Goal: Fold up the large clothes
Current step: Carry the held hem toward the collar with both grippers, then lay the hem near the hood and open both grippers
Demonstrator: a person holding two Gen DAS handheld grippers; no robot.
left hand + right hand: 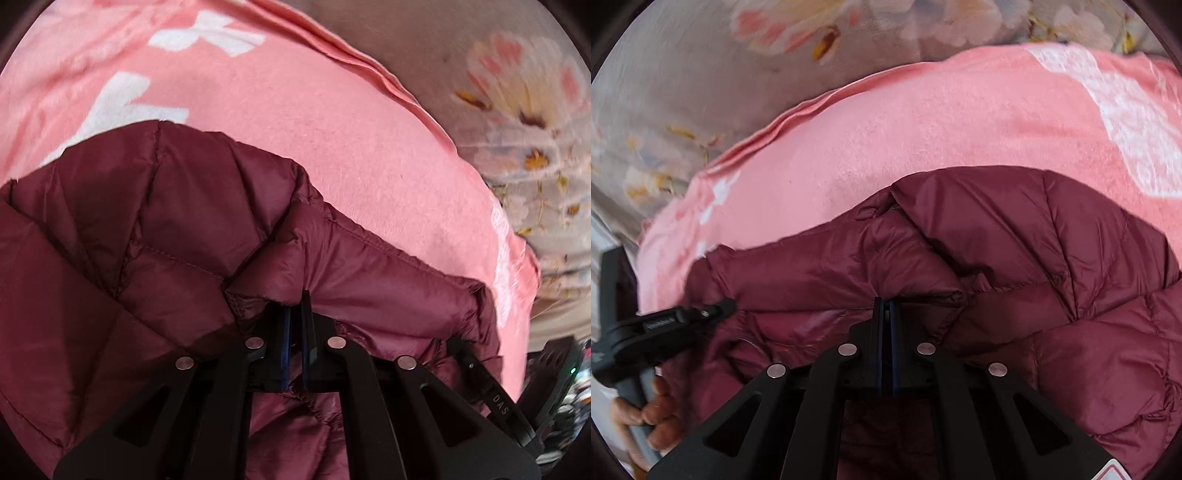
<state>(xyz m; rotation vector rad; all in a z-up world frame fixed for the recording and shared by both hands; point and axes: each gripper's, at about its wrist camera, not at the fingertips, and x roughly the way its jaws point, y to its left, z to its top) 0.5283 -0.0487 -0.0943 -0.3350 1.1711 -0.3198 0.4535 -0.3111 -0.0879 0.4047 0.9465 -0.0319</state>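
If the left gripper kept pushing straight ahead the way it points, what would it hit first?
The maroon puffer jacket it is already pinched on; just beyond lies the pink blanket, though depth is hard to judge.

Left gripper (295, 310) and right gripper (885, 314) clamped, angled downward.

Both grippers, left gripper (295, 314) and right gripper (886, 314), are matte black with silver rivets and blue-lined jaws.
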